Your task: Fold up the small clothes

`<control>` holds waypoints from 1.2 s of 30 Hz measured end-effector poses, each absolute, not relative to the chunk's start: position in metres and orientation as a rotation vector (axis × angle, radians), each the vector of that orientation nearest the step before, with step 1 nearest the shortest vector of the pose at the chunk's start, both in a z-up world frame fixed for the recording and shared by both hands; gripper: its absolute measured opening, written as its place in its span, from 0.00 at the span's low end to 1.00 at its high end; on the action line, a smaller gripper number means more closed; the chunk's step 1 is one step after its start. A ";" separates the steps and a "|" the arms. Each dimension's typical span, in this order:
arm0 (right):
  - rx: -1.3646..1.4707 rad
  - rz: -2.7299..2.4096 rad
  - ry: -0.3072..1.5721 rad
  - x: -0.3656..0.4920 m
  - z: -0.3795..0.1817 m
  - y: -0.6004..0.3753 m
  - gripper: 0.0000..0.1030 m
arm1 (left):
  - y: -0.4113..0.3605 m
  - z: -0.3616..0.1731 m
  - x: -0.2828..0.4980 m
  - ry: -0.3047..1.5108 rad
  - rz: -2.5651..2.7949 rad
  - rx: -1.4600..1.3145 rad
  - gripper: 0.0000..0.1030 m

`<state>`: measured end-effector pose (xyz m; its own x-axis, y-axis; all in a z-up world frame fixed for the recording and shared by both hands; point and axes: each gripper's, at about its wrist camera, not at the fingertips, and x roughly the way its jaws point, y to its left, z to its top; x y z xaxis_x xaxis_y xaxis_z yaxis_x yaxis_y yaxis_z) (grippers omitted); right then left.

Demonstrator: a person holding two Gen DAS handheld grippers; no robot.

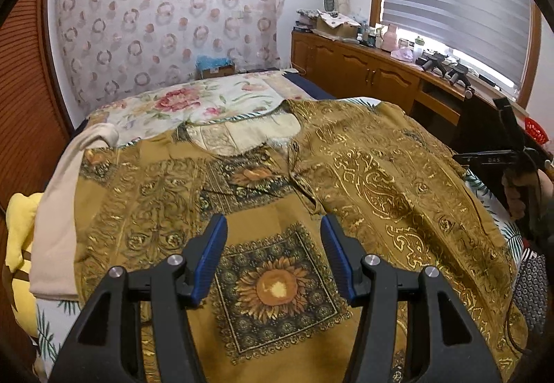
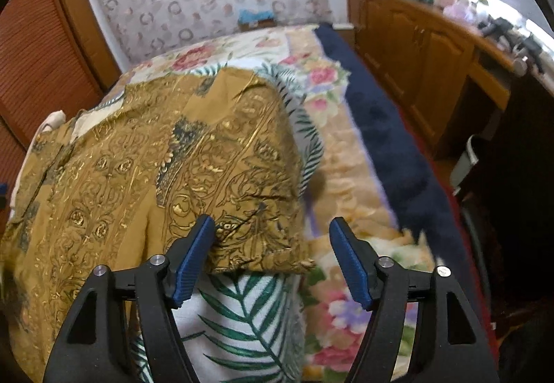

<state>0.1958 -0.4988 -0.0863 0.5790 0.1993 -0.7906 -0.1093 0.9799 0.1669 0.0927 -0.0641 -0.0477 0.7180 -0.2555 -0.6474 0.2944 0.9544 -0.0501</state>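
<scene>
A: We begin with the biggest thing. The bed [image 1: 221, 96] carries a flowered blanket, and on top of it lies a white cloth with green palm leaves [image 2: 249, 310]. Our garment, the mustard shirt with gold print [image 1: 363, 182], is spread flat over this cloth, collar toward the far wall, and its sunflower panel lies just under our left tool.

B: Yes. On the left side a beige garment [image 1: 59, 210] lies against the shirt, perhaps partly under it, we cannot tell. Beside that is something yellow [image 1: 20, 230].

A: Now the tools. Our left gripper [image 1: 273, 255] is wide open above the sunflower panel and holds nothing. Our right gripper [image 2: 271, 255] is also wide open; the sleeve hem [image 2: 263, 262] lies between its fingers, near the left pad [image 2: 194, 258], but the pads do not close on it.

B: So, in our judgement, no fold is made yet. What can go wrong?

A: If the right jaws close too deep, they may pinch the palm-leaf cloth together with the sleeve, and lifting would then drag the cloth. Also the shirt front seems open at the placket [image 1: 304, 189]; pulling one side alone may slide the two fronts apart and spoil the fold. The fabric looks thin and may slip from a shallow grip.
</scene>
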 end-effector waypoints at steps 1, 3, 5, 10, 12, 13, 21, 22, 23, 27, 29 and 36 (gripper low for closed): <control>0.111 0.187 0.950 0.198 -0.090 -0.499 0.62 | -0.065 -0.049 0.093 0.712 -0.307 0.056 0.54; 0.136 0.210 0.969 0.201 -0.094 -0.499 0.55 | -0.065 -0.051 0.092 0.716 -0.310 0.055 0.54; 0.190 0.242 0.970 0.201 -0.096 -0.503 0.45 | -0.065 -0.053 0.091 0.721 -0.313 0.050 0.54; 0.121 0.222 0.934 0.192 -0.085 -0.495 0.14 | -0.065 -0.057 0.091 0.733 -0.314 0.041 0.54; 0.083 0.211 0.911 0.189 -0.080 -0.492 0.07 | -0.064 -0.058 0.090 0.733 -0.311 0.038 0.54; 0.053 0.204 0.891 0.187 -0.074 -0.488 0.06 | -0.063 -0.058 0.090 0.732 -0.311 0.037 0.54; -0.105 0.209 0.730 0.185 -0.027 -0.447 0.05 | -0.052 -0.053 0.087 0.716 -0.292 0.017 0.54; -0.127 0.234 0.710 0.188 -0.019 -0.435 0.05 | -0.051 -0.052 0.086 0.712 -0.287 0.014 0.54; -0.135 0.253 0.705 0.188 -0.016 -0.428 0.05 | -0.050 -0.051 0.085 0.709 -0.285 0.012 0.54; -0.163 0.355 0.695 0.185 -0.016 -0.387 0.05 | -0.046 -0.049 0.083 0.703 -0.280 0.005 0.54; -0.169 0.412 0.716 0.182 -0.028 -0.367 0.05 | -0.044 -0.048 0.082 0.700 -0.277 0.006 0.54; -0.183 0.452 0.821 0.173 -0.066 -0.339 0.13 | -0.037 -0.045 0.082 0.688 -0.265 -0.014 0.54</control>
